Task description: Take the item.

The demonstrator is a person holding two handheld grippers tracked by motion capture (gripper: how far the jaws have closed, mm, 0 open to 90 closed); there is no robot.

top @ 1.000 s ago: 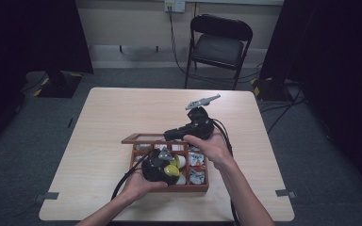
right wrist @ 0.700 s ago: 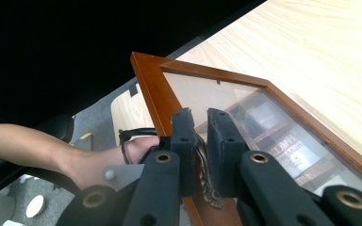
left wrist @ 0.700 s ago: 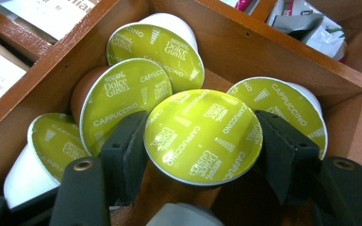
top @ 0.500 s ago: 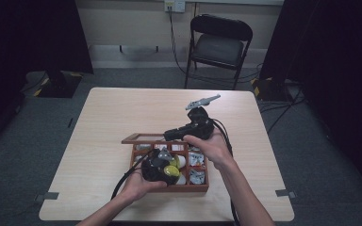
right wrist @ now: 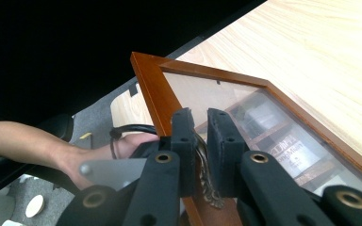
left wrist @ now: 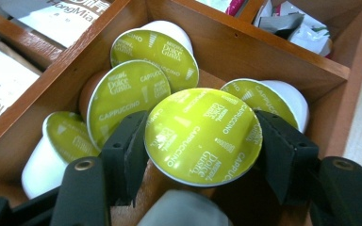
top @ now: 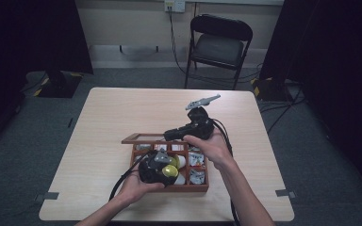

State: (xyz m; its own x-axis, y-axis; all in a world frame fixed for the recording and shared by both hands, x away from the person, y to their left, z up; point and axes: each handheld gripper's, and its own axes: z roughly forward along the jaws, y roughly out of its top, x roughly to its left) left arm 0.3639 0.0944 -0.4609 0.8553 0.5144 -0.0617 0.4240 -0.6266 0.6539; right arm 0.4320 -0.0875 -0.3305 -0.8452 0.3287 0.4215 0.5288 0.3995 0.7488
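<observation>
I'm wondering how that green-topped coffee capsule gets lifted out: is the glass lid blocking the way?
No. The right tongs hold the lid raised by its clasp, and nothing visible lies over the capsule gripped by the left tongs.

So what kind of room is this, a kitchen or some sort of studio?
Most likely a recording studio or lab corner, not a kitchen: dark curtains flank a lone wooden table, a folding chair stands by a bare wall, and cables trail across grey carpet. The compartmented wooden box of coffee capsules looks like a prop.
</observation>
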